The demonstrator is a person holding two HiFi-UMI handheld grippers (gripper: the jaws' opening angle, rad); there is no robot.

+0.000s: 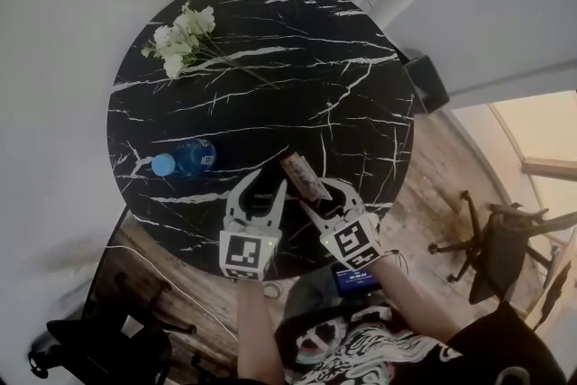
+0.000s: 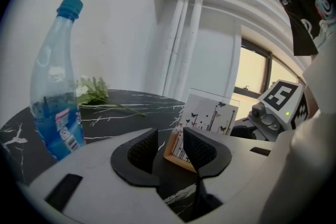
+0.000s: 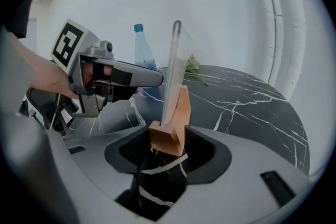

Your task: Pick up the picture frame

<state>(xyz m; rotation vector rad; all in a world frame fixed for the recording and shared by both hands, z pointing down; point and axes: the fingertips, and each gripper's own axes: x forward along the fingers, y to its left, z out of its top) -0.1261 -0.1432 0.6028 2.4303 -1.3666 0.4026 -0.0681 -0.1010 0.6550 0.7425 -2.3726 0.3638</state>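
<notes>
The picture frame (image 1: 305, 178) is a clear panel with black line art on a wooden foot. It stands upright near the front edge of the round black marble table (image 1: 270, 59). My left gripper (image 1: 263, 185) comes at it from the left. In the left gripper view the frame (image 2: 207, 115) shows just past the left gripper (image 2: 170, 147), whose jaws stand apart with a gap beside the wood. The right gripper (image 1: 323, 194) is on the other side. In the right gripper view the wooden foot (image 3: 168, 136) sits between the wide jaws of the right gripper (image 3: 168, 148), which do not squeeze it.
A blue-capped water bottle (image 1: 185, 158) lies left of the grippers in the head view. White flowers (image 1: 185, 36) lie at the table's far left. A dark box (image 1: 428, 81) and an office chair (image 1: 500, 248) stand on the wooden floor to the right.
</notes>
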